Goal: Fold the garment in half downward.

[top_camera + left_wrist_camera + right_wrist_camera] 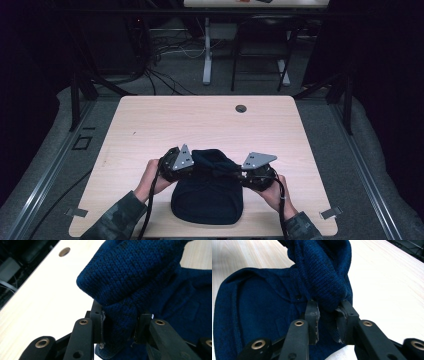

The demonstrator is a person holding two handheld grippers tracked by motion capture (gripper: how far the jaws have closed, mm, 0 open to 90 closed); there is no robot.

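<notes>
1. The work in hand looks like folding a dark blue knit garment point(207, 192) that lies on the near middle of the wooden table point(150, 120). Its far edge is lifted and rolled back toward the person, pinched at both corners.
2. To do this fold well, I judge both hands should carry the lifted edge together at the same height and pace — otherwise the knit skews and the fold line runs crooked.
3. Keep the cloth lightly taut between the two grips; slack in the middle would likely bunch into a lump rather than a flat layer.
4. Lay the edge down in line with the near hem before letting go, and release both sides at once.
5. The left gripper point(120, 325) is closed narrow on a thick bunch of the knit — fabric fills the gap between its pads.
6. The right gripper point(328, 315) likewise clamps a rolled fold of the same garment, its jaws standing close with cloth bulging above them.
7. In the high view the two grippers sit at either side of the raised edge, the left gripper's hand point(150, 180) resting near the table.
</notes>
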